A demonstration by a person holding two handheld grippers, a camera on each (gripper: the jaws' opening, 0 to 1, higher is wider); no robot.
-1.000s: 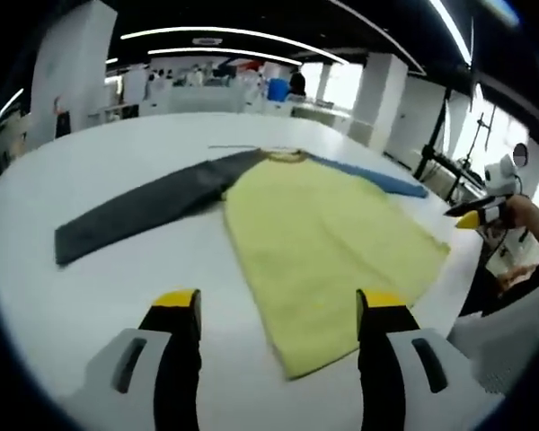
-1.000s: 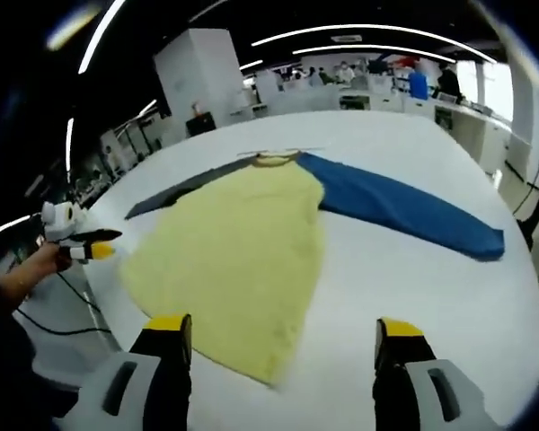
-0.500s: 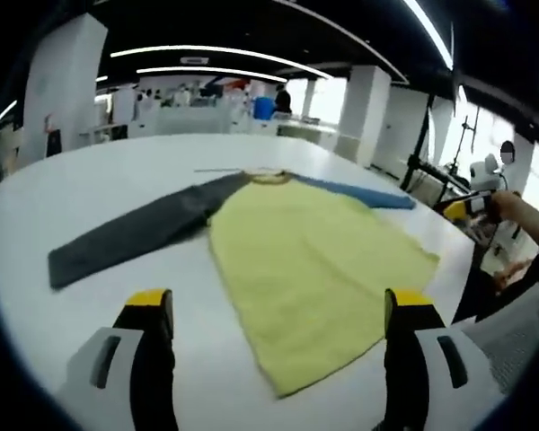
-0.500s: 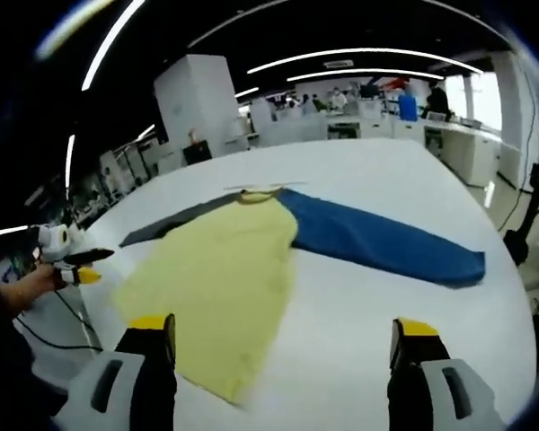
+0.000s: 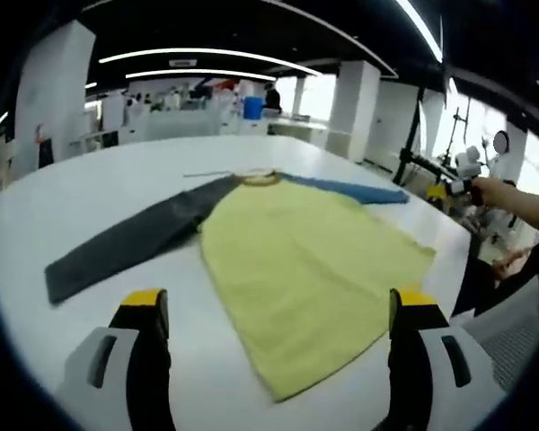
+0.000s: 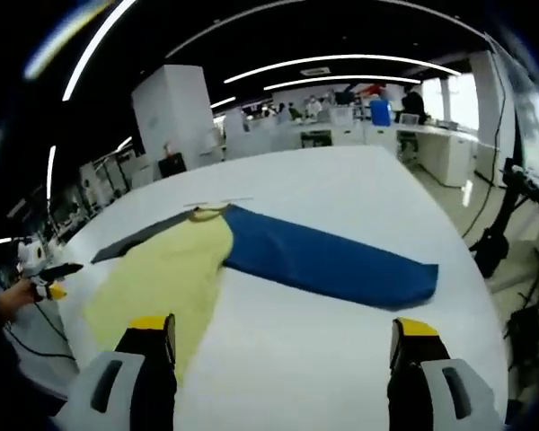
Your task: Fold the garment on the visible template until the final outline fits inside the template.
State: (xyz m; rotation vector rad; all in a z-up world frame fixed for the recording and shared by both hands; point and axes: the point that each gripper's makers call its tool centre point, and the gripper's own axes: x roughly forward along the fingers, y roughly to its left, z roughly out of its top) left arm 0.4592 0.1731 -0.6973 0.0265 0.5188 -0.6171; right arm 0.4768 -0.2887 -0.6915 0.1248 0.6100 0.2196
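While both grippers (image 5: 269,310) (image 6: 283,332) gape (holding nothing), the garment (image 5: 305,260) lies ahead.

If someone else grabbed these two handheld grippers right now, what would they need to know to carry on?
Left gripper: open, holding nothing, above the table's near edge.
Right gripper: open, holding nothing, facing the blue sleeve.
Garment: spread flat on the white table; yellow body in the middle, grey sleeve and blue sleeve stretched out to either side.
Done: no fold visible.
Left: fold both sleeves and the body. I cannot make out the template outline.
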